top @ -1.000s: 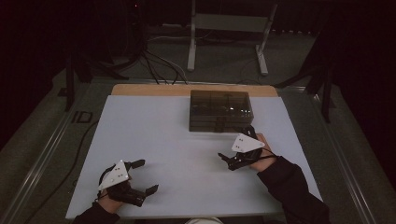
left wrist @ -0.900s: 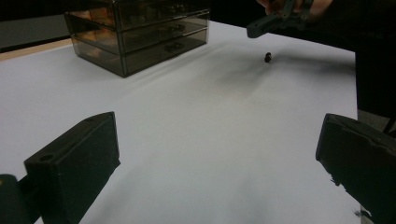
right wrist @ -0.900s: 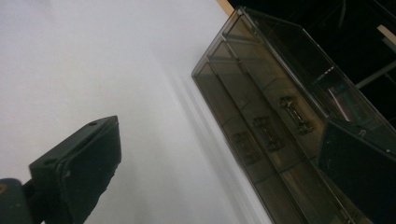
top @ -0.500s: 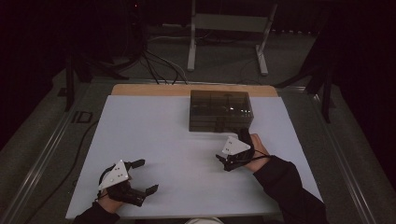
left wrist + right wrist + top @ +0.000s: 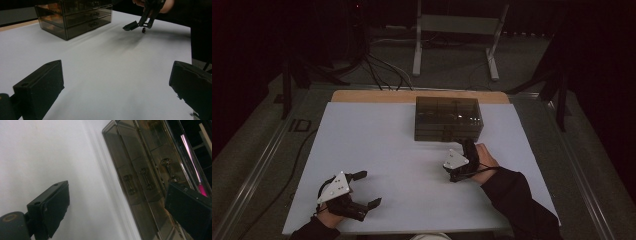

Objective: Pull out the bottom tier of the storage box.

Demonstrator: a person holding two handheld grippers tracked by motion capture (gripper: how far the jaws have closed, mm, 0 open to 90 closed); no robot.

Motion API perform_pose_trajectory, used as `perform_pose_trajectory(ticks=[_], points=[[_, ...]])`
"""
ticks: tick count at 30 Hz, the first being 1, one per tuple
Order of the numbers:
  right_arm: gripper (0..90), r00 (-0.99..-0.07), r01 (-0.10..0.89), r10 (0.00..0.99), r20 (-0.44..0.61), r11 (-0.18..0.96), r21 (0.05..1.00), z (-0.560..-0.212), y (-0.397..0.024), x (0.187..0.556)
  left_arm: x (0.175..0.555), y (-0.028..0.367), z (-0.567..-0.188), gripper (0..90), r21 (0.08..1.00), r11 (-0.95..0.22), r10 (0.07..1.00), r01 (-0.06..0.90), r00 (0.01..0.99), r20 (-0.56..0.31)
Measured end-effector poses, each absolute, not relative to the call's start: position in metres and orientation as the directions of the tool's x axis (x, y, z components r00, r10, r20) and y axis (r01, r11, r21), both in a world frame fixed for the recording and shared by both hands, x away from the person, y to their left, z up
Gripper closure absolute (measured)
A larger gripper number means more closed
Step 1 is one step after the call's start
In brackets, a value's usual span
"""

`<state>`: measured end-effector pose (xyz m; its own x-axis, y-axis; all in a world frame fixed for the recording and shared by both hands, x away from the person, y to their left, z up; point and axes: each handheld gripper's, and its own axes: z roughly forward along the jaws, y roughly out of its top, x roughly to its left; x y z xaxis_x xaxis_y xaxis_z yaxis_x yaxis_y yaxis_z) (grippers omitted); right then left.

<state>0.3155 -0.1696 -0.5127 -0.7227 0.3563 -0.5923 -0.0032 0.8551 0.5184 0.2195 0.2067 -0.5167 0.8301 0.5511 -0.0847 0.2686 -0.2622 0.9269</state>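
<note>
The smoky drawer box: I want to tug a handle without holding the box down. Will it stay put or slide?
The drawer box looks like thin see-through plastic, so probably light. It sits on a smooth white table, so a tug may well slide it. Its low, wide shape makes tipping unlikely. The small handles may be slippery.

The room is dim, its far side lost in black. A white desk (image 5: 377,150) with a wooden strip (image 5: 362,96) along its 12 o'clock edge stands on grey floor (image 5: 257,150). Beyond it at 12 o'clock stands a pale metal stand (image 5: 457,30); dark cables (image 5: 377,70) trail at 11 o'clock.
</note>
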Motion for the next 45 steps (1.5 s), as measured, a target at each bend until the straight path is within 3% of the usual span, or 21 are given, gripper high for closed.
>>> perform_pose_trajectory(ticks=[13, 29, 45], points=[[16.1, -0.701, -0.002, 0.271, -0.66, 0.925, 0.381, -0.522, -0.16, 0.316, 0.219, 0.207, -0.516, 0.7, 0.929, -0.258, 0.55, 0.267, 0.831, -0.085], [35.3, -0.586, -0.007, 0.165, -0.793, 0.978, 0.209, -0.537, -0.144, 0.318, 0.219, 0.207, -0.517, 0.7, 0.927, -0.262, 0.549, 0.269, 0.831, -0.086], [55.9, -0.513, 0.05, 0.098, -0.853, 0.995, 0.085, -0.558, -0.142, 0.338, 0.219, 0.206, -0.518, 0.7, 0.926, -0.263, 0.55, 0.272, 0.83, -0.088]])
